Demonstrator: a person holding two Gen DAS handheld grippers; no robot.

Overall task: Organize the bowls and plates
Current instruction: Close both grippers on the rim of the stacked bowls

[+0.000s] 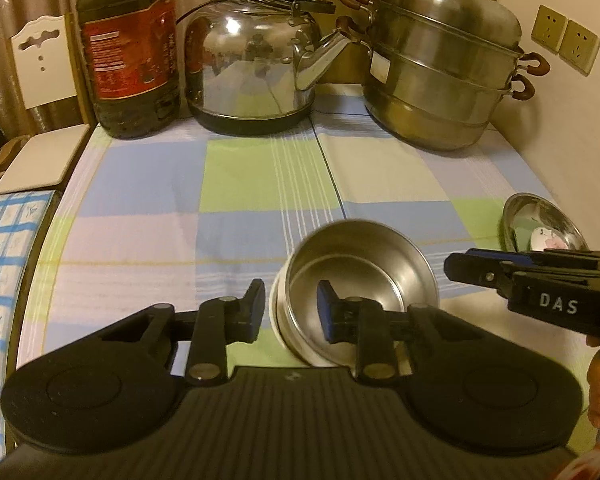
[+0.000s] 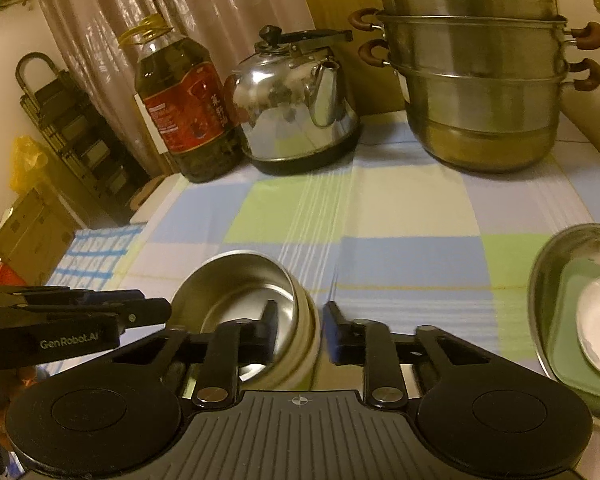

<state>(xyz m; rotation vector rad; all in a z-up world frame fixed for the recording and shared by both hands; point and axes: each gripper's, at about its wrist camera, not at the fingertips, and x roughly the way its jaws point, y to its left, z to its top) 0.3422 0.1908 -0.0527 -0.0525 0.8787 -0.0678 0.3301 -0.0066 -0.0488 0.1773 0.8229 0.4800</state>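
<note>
Checked tabletop (image 1: 260, 184) | steel bowl (image 1: 360, 280) tilted, kettle (image 1: 252, 64) far behind | left gripper (image 1: 290, 312) jaws straddle its rim, grip uncertain | right gripper (image 2: 298, 330) likewise

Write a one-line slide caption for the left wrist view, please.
Open left gripper straddles the steel bowl's rim on the checked tablecloth.

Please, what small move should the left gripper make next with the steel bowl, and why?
Probably close the left gripper on the bowl wall. It straddles the rim of the steel bowl, one finger inside and one outside, but I cannot tell whether it grips. The right gripper straddles the opposite rim likewise, so a firm hold seems needed before any lift.
</note>
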